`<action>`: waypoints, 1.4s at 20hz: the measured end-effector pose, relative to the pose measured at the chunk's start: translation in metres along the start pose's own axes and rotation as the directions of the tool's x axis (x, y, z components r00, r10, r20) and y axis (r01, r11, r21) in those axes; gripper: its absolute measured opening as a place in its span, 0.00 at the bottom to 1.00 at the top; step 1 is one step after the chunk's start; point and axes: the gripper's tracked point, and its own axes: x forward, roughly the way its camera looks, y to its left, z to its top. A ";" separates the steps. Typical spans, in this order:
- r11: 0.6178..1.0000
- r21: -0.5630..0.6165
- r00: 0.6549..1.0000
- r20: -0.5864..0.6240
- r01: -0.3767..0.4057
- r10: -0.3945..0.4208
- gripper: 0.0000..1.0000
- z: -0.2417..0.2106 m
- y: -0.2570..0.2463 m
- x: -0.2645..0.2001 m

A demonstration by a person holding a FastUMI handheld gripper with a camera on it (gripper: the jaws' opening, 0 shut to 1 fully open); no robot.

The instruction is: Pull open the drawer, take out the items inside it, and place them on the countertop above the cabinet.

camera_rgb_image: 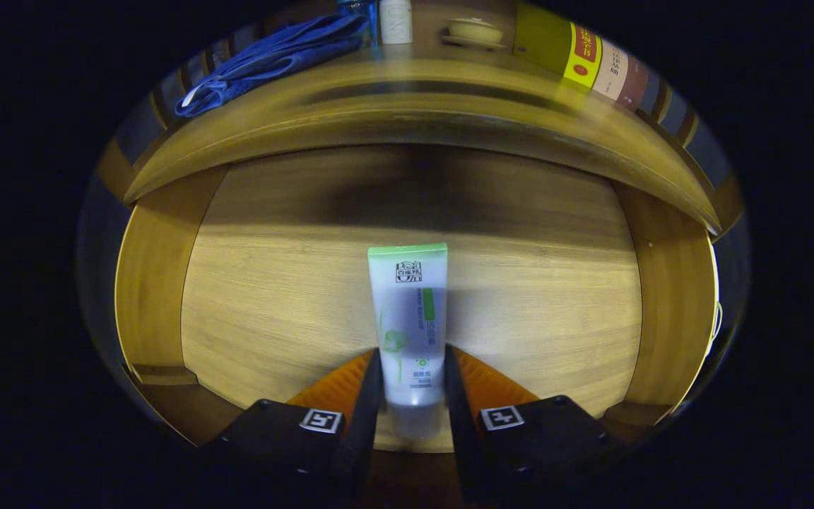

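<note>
Gripper (413, 382) clamped on a white tube (409, 318) over the open drawer (294, 283). Far beyond, the countertop (407, 106) carries a blue cloth (273, 60) left and books (591, 63) right.

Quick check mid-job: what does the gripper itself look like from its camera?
The gripper has two long flat jaws rising from blocky housings. Each housing carries a square black-and-white tag on top, with ribbed orange wedges beside the jaws. No cables visible.
</note>
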 end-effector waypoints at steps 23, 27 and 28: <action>0.995 -0.016 0.817 0.569 -0.099 0.090 0.51 0.106 0.005 -0.134; 0.992 0.019 0.796 0.598 -0.125 0.089 0.50 0.141 0.007 -0.135; 0.991 0.034 0.793 0.604 -0.129 0.083 0.50 0.151 0.005 -0.133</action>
